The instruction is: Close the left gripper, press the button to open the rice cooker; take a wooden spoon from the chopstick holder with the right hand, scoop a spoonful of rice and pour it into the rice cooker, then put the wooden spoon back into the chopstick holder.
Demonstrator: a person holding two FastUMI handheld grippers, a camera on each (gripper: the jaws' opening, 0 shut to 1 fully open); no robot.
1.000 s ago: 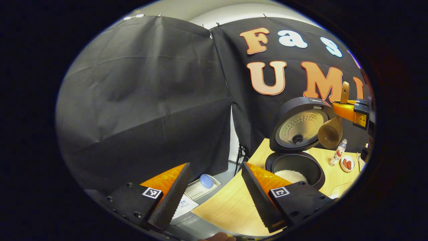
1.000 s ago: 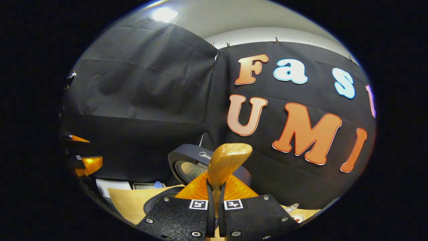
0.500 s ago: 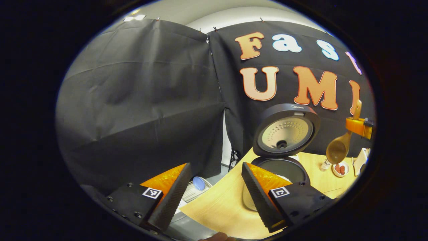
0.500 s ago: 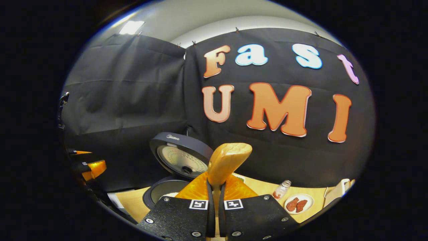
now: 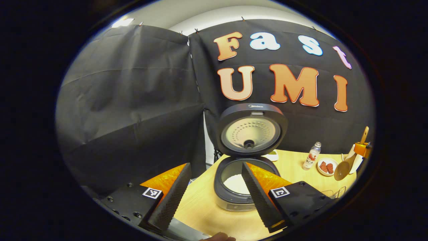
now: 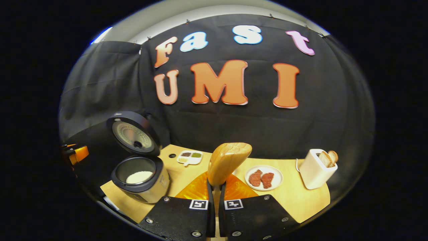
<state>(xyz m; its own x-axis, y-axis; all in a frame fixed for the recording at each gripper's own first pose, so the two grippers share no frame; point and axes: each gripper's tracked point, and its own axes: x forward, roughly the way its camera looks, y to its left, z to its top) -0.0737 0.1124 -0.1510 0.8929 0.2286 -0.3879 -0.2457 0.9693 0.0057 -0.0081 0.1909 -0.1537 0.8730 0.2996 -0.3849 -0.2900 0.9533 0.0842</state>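
The rice cooker (image 6: 140, 174) sits with lid up and white rice in its pot, the left gripper (image 5: 214, 194) spread wide before it, the right gripper (image 6: 215, 204) well right of it, pinching the pale-brown wooden spoon (image 6: 227, 162).

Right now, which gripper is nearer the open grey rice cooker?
Left. The left gripper hangs open just before the rice cooker; the right gripper, clamping the wooden spoon, is far beside it.

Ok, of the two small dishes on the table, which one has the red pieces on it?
The round white plate beside the toaster; the divided dish behind the rice cooker holds green, dark and pale portions.
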